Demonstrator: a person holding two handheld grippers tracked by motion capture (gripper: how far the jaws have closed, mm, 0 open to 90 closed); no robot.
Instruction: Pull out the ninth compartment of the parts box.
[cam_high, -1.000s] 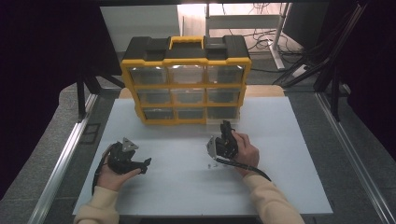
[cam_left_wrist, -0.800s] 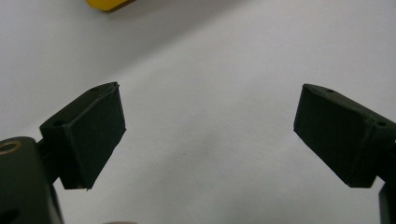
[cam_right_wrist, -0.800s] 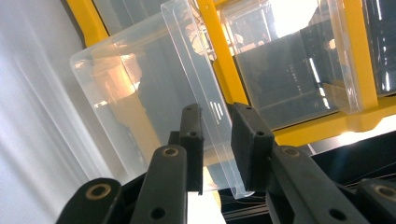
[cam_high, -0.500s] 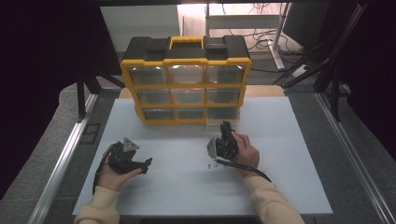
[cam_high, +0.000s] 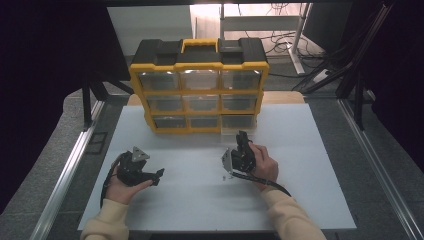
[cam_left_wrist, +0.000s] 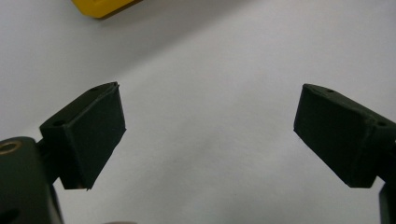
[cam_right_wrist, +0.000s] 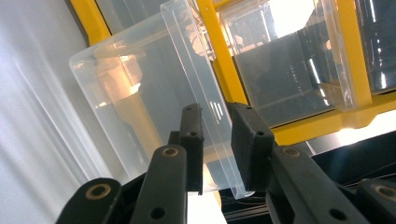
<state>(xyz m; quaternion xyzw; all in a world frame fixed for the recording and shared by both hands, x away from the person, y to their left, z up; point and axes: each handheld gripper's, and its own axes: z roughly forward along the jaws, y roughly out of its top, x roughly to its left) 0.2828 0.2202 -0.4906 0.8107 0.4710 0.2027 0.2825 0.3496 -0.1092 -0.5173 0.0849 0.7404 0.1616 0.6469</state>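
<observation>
A yellow and black organizer (cam_high: 200, 85) with clear drawers stands upright at the back of the white table (cam_high: 310, 150). Its bottom right clear drawer (cam_high: 235, 131) is pulled partway out. In the right gripper view, my right gripper (cam_right_wrist: 219, 140) is shut on that clear drawer (cam_right_wrist: 140, 93), one pad on each side of its front wall, beside the yellow frame (cam_right_wrist: 219, 60). In the high view the right gripper (cam_high: 242, 136) points at the organizer's base. My left gripper (cam_high: 159, 175) rests at the front left of the table, with its jaws wide open over bare table (cam_left_wrist: 210, 130).
A corner of the yellow organizer (cam_left_wrist: 100, 7) shows at the top of the left gripper view. Metal rails (cam_high: 70, 165) run along both sides of the table. Cables and stands (cam_high: 320, 60) lie behind it on the right.
</observation>
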